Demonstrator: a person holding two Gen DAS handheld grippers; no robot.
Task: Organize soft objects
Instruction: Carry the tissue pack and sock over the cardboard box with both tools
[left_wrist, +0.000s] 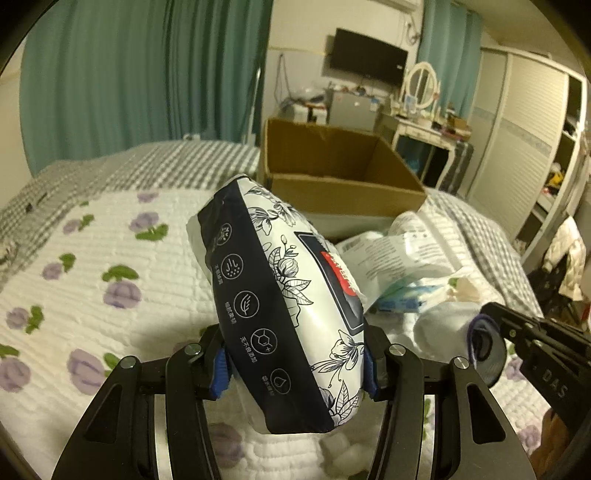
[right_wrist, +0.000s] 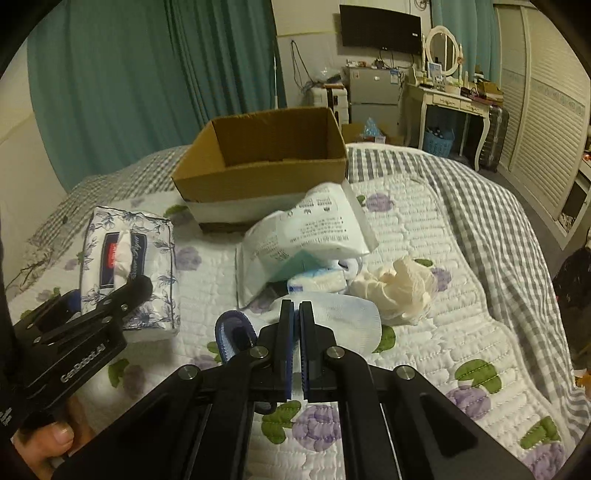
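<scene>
My left gripper (left_wrist: 295, 363) is clamped on the tissue pack (left_wrist: 284, 295): blue pads press its two long faces, and the pack stands up out of the jaws, clear of the quilt (left_wrist: 110, 266). It is a soft floral pack, white with a dark navy side panel of round icons. The right wrist view shows the same pack (right_wrist: 129, 266) held by that gripper (right_wrist: 122, 295), with my hand (right_wrist: 48, 443) around its handle at lower left.

My right gripper (right_wrist: 296, 332) has its jaws drawn together on a fold of the white cloth (right_wrist: 343, 317); the cloth bunches ahead of the fingertips, its blue-edged end (right_wrist: 236, 336) hanging just left of them. From the left wrist camera this gripper (left_wrist: 491, 317) enters at the right edge, cloth (left_wrist: 447, 328) wrapped about its tip.

Just beyond lies the loose pile on the quilt: a crumpled cream rag (right_wrist: 399, 288), a small blue-and-white packet (right_wrist: 317, 282), and a large printed white bag (right_wrist: 310, 236) leaning over them.

Behind the pile stands the open cardboard box (right_wrist: 258, 177) on the bed, its near wall touching the bag. I cannot see its floor.

Farther back: teal curtains (right_wrist: 129, 81), a wall-mounted screen (right_wrist: 380, 29), a dressing table with a round mirror (right_wrist: 443, 48).
</scene>
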